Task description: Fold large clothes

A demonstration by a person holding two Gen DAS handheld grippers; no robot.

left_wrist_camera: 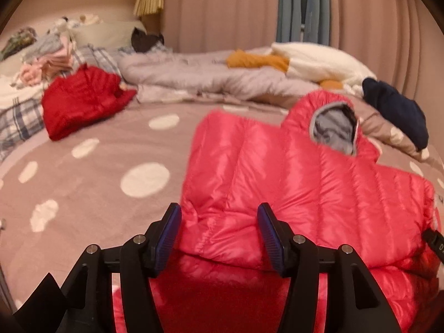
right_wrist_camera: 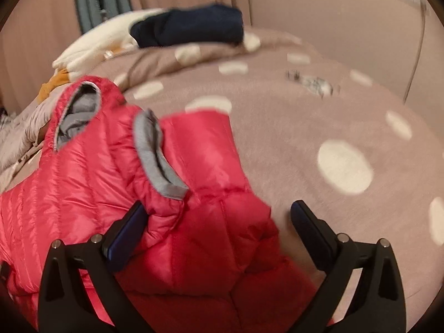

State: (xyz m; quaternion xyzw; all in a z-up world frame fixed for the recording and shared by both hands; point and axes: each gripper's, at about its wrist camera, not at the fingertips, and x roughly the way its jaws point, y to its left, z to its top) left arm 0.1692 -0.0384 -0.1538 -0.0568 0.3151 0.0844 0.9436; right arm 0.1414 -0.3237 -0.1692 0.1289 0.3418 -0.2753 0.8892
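Pink down jacket [left_wrist_camera: 291, 177] lies spread on the bed [left_wrist_camera: 91, 194], which has a taupe cover w/ white dots. Hood [left_wrist_camera: 330, 122] points to the far side, grey lining showing.

Left hand-held gripper [left_wrist_camera: 219, 222]: jaws apart, a puffy fold of the jacket's near edge sits between the two blue pads [left_wrist_camera: 166, 238]. Pads look close to the fabric on both sides but not pressed in; contact can't be confirmed.

Right hand-held gripper [right_wrist_camera: 219, 219]: jaws wide apart. Jacket [right_wrist_camera: 91, 172] fills the left part of the gap, a sleeve w/ grey cuff [right_wrist_camera: 155, 155] folded over just in front of the left finger, fabric touching or nearly touching that pad. Right finger is over bare bed cover [right_wrist_camera: 291, 138], clear of the jacket.

Other stuff on the bed: red jacket [left_wrist_camera: 80, 100] folded at far left, next to a plaid pillow [left_wrist_camera: 16, 122]; rumpled lilac duvet [left_wrist_camera: 199, 77] along the far side; white fleece [left_wrist_camera: 319, 61] w/ mustard garment [left_wrist_camera: 258, 61] on top of it; navy garment [left_wrist_camera: 396, 111] far right, near the hood. Pinkish curtains [left_wrist_camera: 222, 8] behind.
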